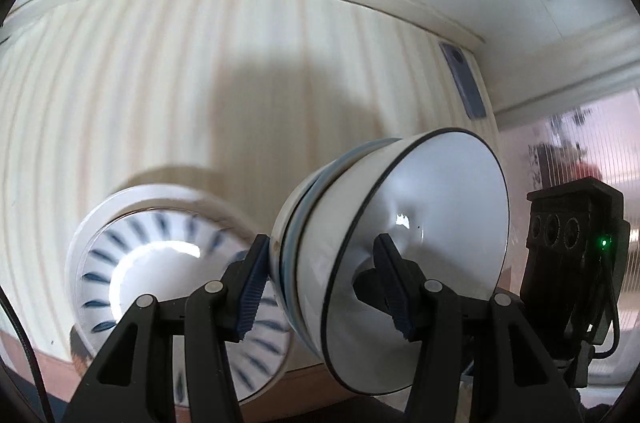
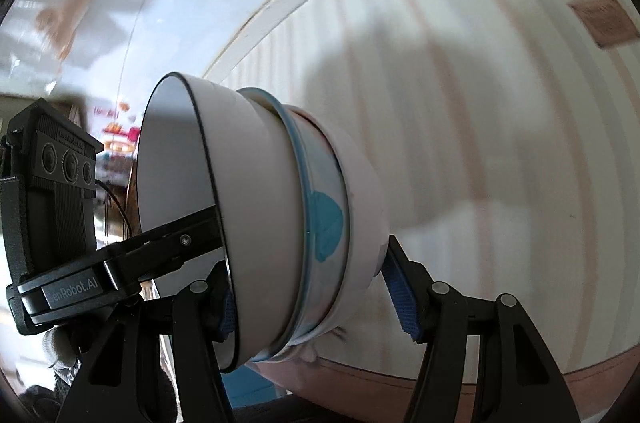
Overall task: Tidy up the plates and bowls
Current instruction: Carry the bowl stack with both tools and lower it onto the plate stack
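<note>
Here, in the left wrist view, the left gripper (image 1: 324, 287) fills the lower middle of the frame, its two blue-padded fingers (image 1: 251, 293) set on either side of a stack of bowls (image 1: 404, 255) held on its side. One finger lies against the outer bottom of the stack and the other reaches inside the top bowl, so the jaws clamp the nested stack between them. The top bowl is white with a thin dark rim, its mouth turned toward the right of the frame.

In the right wrist view, the right gripper (image 2: 316, 299) sits at the lower middle, its fingers spread around the same stack of bowls (image 2: 272, 223). The right finger touches the foot of the stack; the left finger is mostly hidden behind the rim, so whether these jaws actually grip the bowls is not clear. The black finger of the left gripper (image 2: 176, 243) crosses the bowl's mouth from the lower left. A middle bowl shows a blue band with a teal patch.

Behind the stack, at the lower left of the left wrist view, a white plate with blue dashes (image 1: 168, 275) stands tilted against a pale striped panel (image 1: 160, 83). The right gripper's camera housing (image 1: 572, 247), with a green light, shows at the right edge.
</note>
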